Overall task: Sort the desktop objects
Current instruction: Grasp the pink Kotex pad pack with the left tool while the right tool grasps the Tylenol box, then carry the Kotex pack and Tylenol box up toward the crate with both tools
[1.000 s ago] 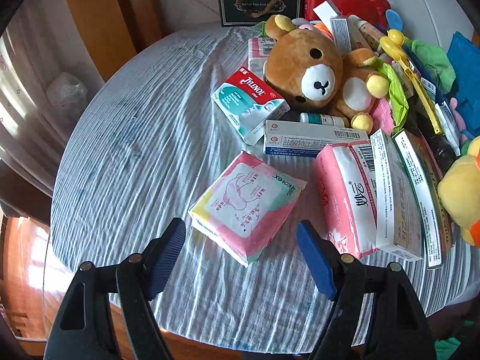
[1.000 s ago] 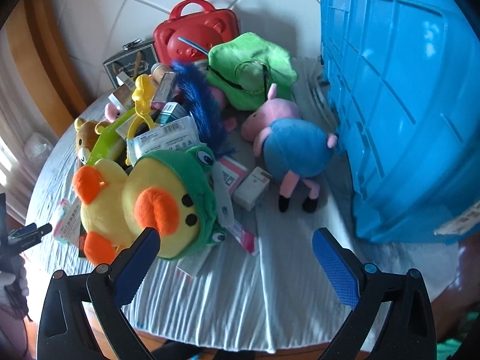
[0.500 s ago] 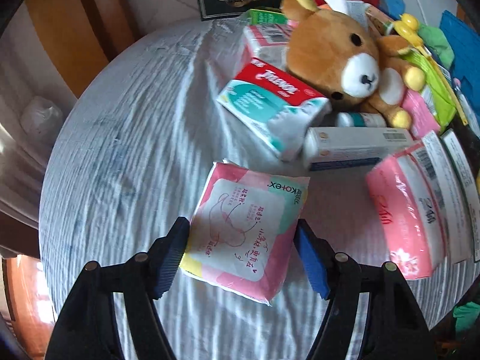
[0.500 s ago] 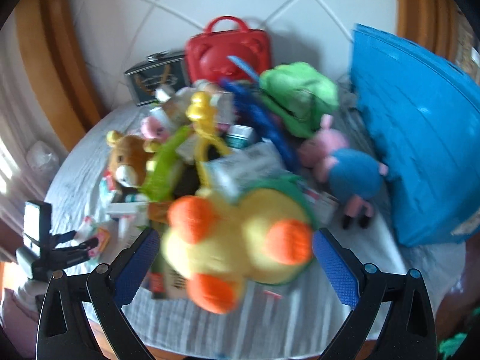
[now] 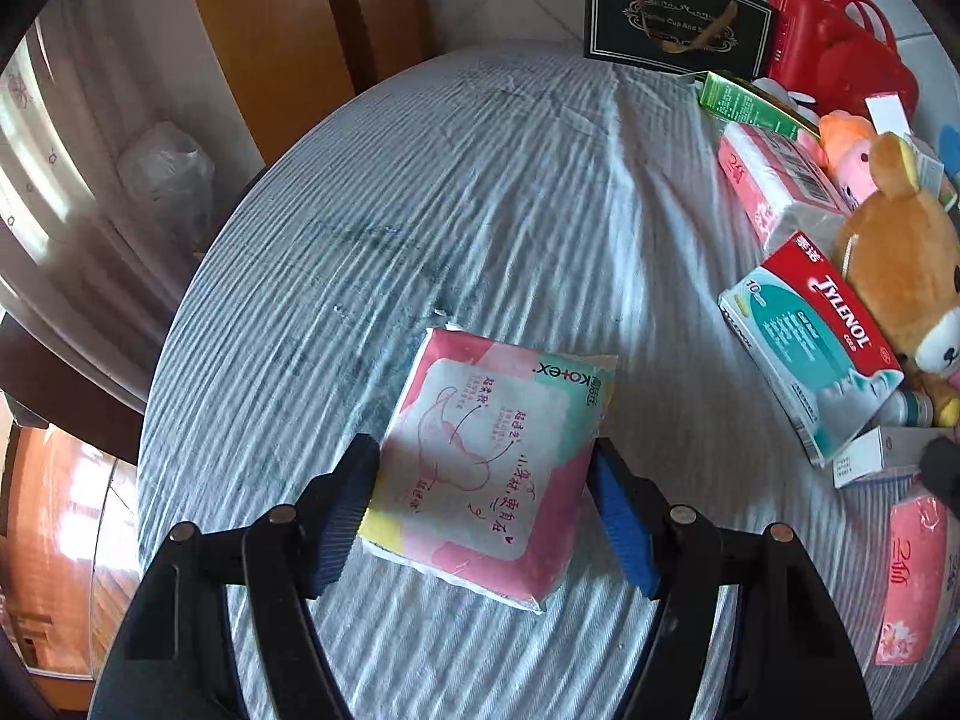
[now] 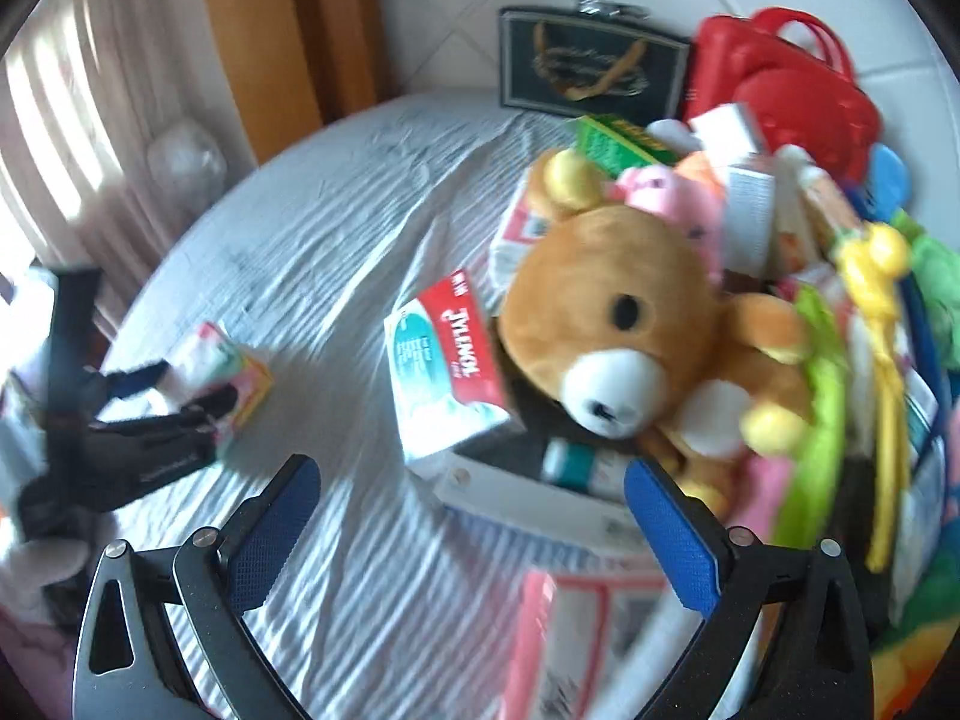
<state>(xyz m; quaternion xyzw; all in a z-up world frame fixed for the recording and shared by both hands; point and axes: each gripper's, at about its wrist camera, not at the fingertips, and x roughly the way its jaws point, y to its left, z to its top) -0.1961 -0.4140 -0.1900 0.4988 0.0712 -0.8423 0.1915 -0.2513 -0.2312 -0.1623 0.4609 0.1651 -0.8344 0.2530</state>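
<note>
one pink and green kotex pack (image 5: 489, 462) lies flat on the striped cloth of the round surface (image 5: 480, 192), near the near edge and well apart from the pile on the right. the left claw (image 5: 483, 510) straddles it, one blue pad (image 5: 348, 510) against its left side and the other blue pad (image 5: 621, 519) at its right side; the jaws stand about as wide as the pack and appear to press on it. in the right wrist view the same pack (image 6: 231, 378) shows at the left, between the fingers of that left claw (image 6: 180, 396).

to the right of the pack, one red and teal tylenol box (image 5: 810, 354) leans against one brown teddy bear (image 5: 912, 276). two pink tissue packs are in the left wrist view: one far pink tissue pack (image 5: 774, 186) beyond the tylenol box and one near pink tissue pack (image 5: 912, 576) at the right edge. one green box (image 5: 744, 102) sits beyond the far one, one white box (image 5: 864, 456) lies just under the tylenol box, and one small pink plush (image 5: 849, 144) peeks behind the bear. at the far side stand one black gift bag (image 5: 678, 15) and one red case (image 5: 840, 42), side by side.

the right claw (image 6: 471, 534) hangs wide and empty above the cloth, near the tylenol box (image 6: 444, 360) and the bear (image 6: 618, 312); this view is blurred.
</note>
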